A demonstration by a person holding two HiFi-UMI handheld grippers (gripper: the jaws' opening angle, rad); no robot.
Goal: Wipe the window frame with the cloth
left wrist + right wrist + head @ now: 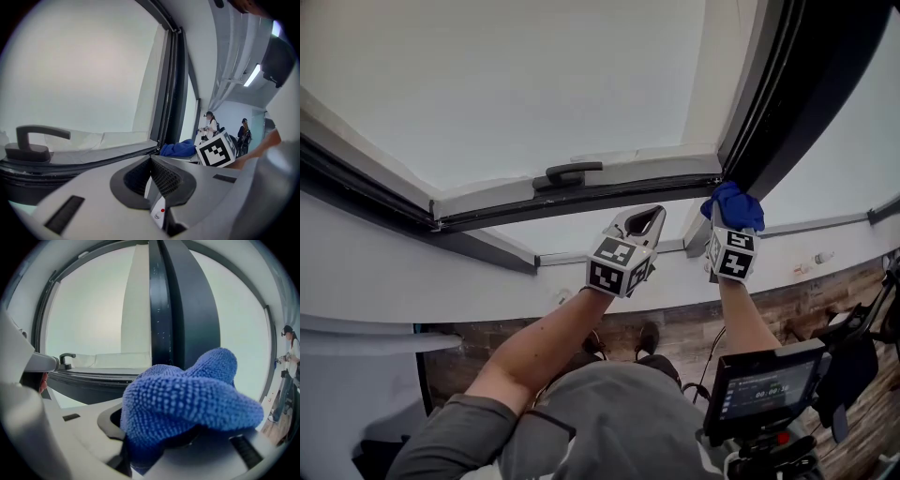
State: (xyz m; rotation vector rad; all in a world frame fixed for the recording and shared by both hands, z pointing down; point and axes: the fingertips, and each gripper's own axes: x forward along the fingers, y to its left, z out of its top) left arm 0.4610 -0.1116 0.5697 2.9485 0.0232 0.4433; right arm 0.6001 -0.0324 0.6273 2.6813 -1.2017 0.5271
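Observation:
A blue cloth [733,204] bulges from my right gripper [731,225], which is shut on it. The cloth touches the lower end of the dark window frame post [778,103], where the post meets the sash. In the right gripper view the cloth [187,399] hides the jaws, and the dark post [180,310] rises straight ahead. My left gripper [642,217] hovers to the left, just below the open sash's lower rail [581,199]. Its jaws [151,161] meet with nothing between them. The cloth [178,149] also shows in the left gripper view.
A dark window handle [572,172] sits on the sash rail left of both grippers. A stand with a small screen [769,384] is low at the right, over a wooden floor [787,300]. People [210,124] stand far back in the room.

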